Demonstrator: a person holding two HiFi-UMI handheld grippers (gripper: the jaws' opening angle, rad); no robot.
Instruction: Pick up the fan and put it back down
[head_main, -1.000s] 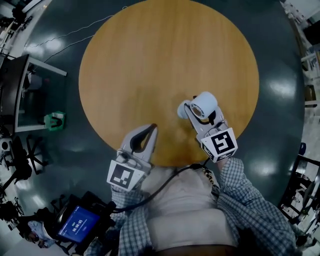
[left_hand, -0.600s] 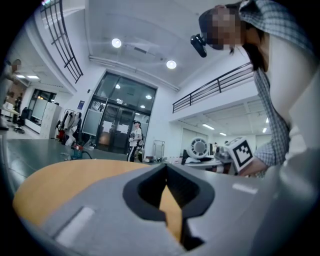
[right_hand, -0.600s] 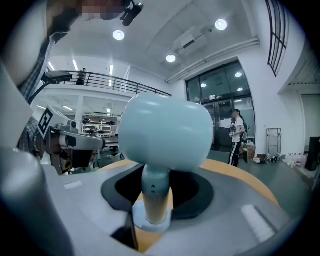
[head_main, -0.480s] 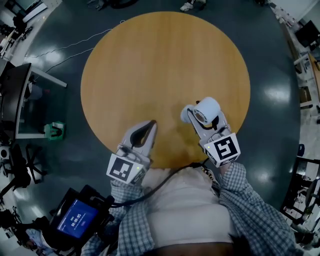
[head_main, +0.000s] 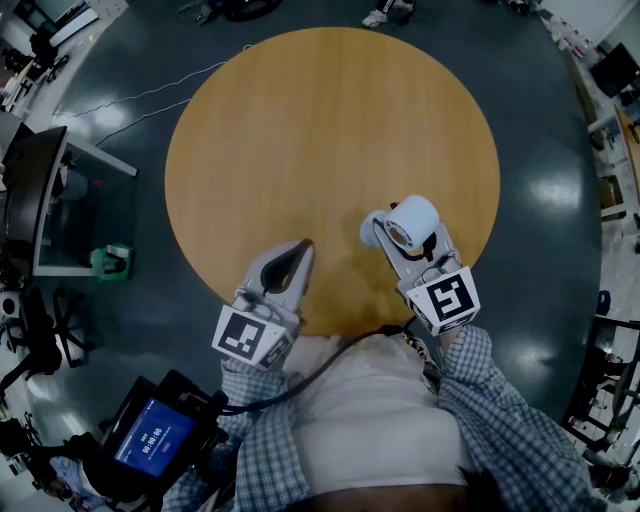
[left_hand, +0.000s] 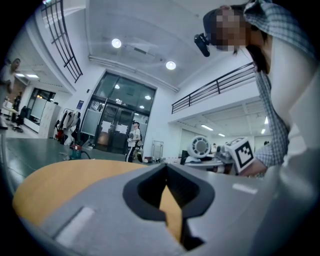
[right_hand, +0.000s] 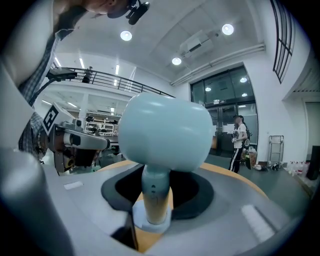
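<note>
The fan (head_main: 412, 220) is small and pale blue, with a round head on a short stem and a round foot. My right gripper (head_main: 405, 242) is shut on its stem and holds it over the near right part of the round wooden table (head_main: 330, 130). In the right gripper view the fan (right_hand: 165, 132) stands upright between the jaws of the right gripper (right_hand: 157, 189), and its foot hangs clear of the tabletop. At the table's near edge my left gripper (head_main: 300, 252) is shut on nothing. From the left gripper (left_hand: 167, 175) the fan (left_hand: 200, 146) shows off to the right.
A dark desk with a monitor (head_main: 40, 190) stands left of the table, with a green object (head_main: 110, 262) on the floor beside it. A cable (head_main: 130, 95) runs across the floor at the far left. A device with a blue screen (head_main: 155, 440) hangs at my waist. A person (right_hand: 239, 140) stands far off.
My right gripper has risen a little with the fan in it, then held steady. The left gripper has stayed where it was.
</note>
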